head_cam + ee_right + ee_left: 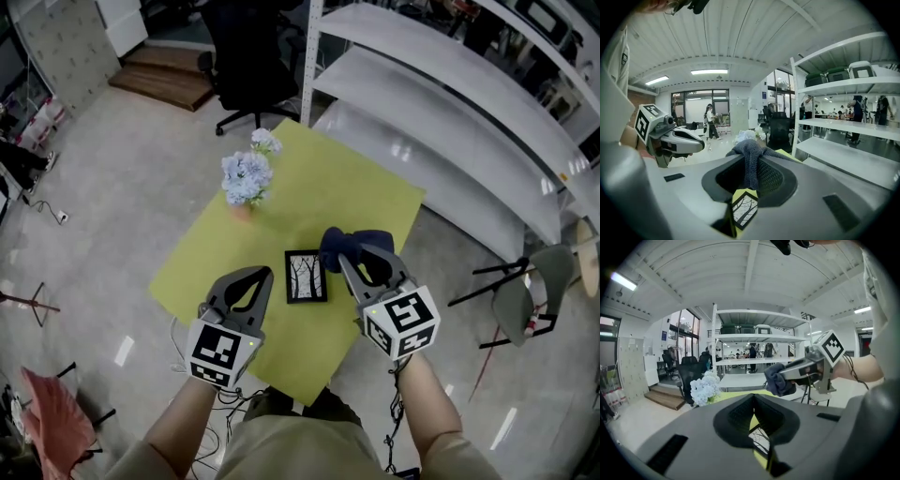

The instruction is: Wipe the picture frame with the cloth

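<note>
A small black picture frame (306, 276) with a bare-tree print lies flat on the yellow-green table (347, 187), near its front edge. My right gripper (343, 259) hovers just right of the frame and is shut on a dark blue cloth (351, 244). In the right gripper view the cloth (750, 161) hangs between the jaws, with the frame (744, 208) below. My left gripper (264, 275) is held left of the frame, shut and holding nothing. The left gripper view shows the frame (761, 437) through the gap under the jaws and the cloth (778, 378) off to the right.
A pot of pale blue flowers (247, 176) stands at the table's far left side. A black office chair (248, 66) is beyond the table, and white shelving (450, 103) runs along the right. A folding chair (534, 291) stands on the floor at right.
</note>
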`<action>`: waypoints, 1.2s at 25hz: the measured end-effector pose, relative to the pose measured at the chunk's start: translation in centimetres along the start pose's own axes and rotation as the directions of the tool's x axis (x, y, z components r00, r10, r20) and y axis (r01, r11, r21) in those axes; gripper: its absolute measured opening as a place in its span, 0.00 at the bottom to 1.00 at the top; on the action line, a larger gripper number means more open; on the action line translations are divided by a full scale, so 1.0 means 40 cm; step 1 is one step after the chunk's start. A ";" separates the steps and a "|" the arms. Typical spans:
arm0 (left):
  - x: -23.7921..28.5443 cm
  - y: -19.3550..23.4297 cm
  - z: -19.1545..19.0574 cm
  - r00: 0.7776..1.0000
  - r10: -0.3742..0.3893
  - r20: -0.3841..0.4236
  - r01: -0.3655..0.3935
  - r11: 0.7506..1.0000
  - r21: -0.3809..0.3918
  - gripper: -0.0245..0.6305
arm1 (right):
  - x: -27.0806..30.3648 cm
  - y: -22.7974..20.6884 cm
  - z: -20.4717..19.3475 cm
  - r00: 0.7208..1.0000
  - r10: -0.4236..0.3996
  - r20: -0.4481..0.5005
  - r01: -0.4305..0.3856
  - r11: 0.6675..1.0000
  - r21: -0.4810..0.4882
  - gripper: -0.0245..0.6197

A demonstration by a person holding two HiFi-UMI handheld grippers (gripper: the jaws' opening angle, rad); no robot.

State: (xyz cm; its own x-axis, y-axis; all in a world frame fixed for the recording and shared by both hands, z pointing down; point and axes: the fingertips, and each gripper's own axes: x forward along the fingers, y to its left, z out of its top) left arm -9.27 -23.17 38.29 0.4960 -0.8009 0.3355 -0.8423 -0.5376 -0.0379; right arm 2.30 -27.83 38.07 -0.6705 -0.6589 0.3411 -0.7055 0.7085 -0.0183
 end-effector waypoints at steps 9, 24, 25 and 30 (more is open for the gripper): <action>0.141 0.001 -0.195 0.990 -0.078 -0.118 0.064 0.990 -0.122 0.05 | 0.222 -0.001 -0.197 0.983 0.102 -0.153 -0.101 0.995 0.013 0.15; 0.308 -0.028 -0.538 0.917 -0.183 -0.353 0.108 0.969 -0.222 0.05 | 0.467 0.055 -0.471 0.924 0.194 -0.329 -0.186 0.981 0.056 0.15; 0.313 -0.028 -0.550 0.911 -0.191 -0.365 0.110 0.966 -0.233 0.05 | 0.478 0.060 -0.482 0.920 0.201 -0.336 -0.193 0.980 0.057 0.15; 0.338 -0.042 -0.610 0.879 -0.228 -0.420 0.132 0.960 -0.246 0.05 | 0.516 0.075 -0.527 0.904 0.229 -0.361 -0.220 0.973 0.065 0.16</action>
State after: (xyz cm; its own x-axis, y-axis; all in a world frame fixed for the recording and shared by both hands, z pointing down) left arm -6.28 -26.65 65.87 0.5394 -0.4704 0.6984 -0.7954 -0.5568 0.2393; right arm -8.83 -33.95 64.87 -0.6849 -0.3427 0.6431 -0.5540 0.8182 -0.1540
